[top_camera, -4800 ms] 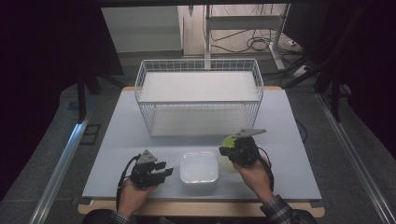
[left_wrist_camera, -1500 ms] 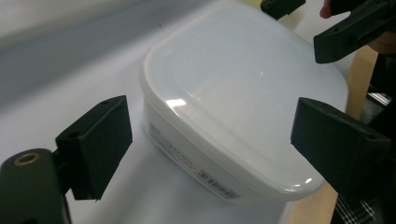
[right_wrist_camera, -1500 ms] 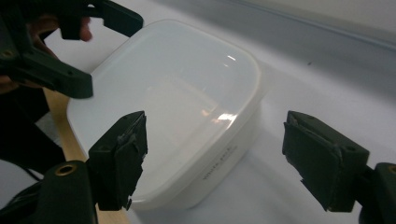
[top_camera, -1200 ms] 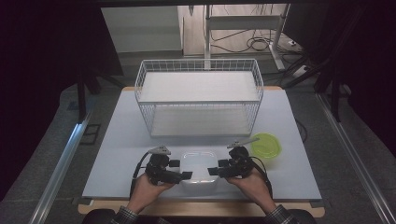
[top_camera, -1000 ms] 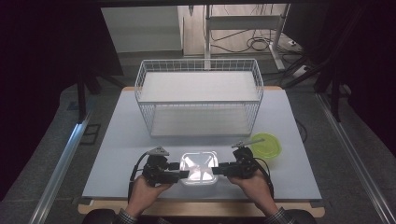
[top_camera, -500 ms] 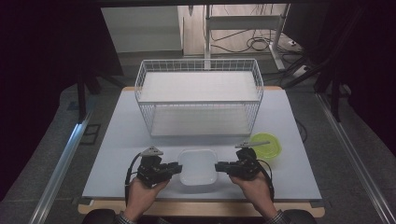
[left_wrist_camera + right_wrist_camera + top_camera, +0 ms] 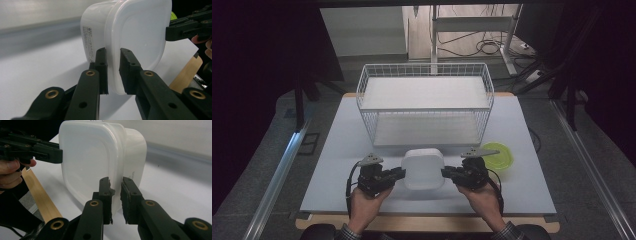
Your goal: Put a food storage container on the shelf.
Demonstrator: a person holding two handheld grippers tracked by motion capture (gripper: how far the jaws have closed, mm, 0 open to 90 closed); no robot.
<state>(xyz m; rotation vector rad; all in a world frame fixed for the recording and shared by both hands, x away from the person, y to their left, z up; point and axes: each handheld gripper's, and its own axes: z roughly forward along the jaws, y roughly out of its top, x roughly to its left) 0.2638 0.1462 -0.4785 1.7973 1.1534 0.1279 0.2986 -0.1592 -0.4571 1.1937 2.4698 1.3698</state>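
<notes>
While both grippers clamp opposite rims of the white plastic container point(image 7: 422, 168), it hangs tipped on edge above the table point(image 7: 337, 165), its open mouth facing the person. The left gripper point(image 7: 112, 72) and right gripper point(image 7: 116, 195) have just been closing on those rims. A wire basket point(image 7: 424, 107) stands near behind; a green lid point(image 7: 498, 156) lies just right. The left gripper view shows a printed label point(image 7: 90, 41).

Place: a lab or test room set up for recording, not a home.
Counter point(image 7: 337, 165): plain pale board on a wooden base, standing alone.
Floor point(image 7: 272, 165): grey, with metal rails point(image 7: 279, 175) along both sides.
Background: dark screens, a metal rack point(image 7: 472, 25), loose cables point(image 7: 487, 47).
</notes>
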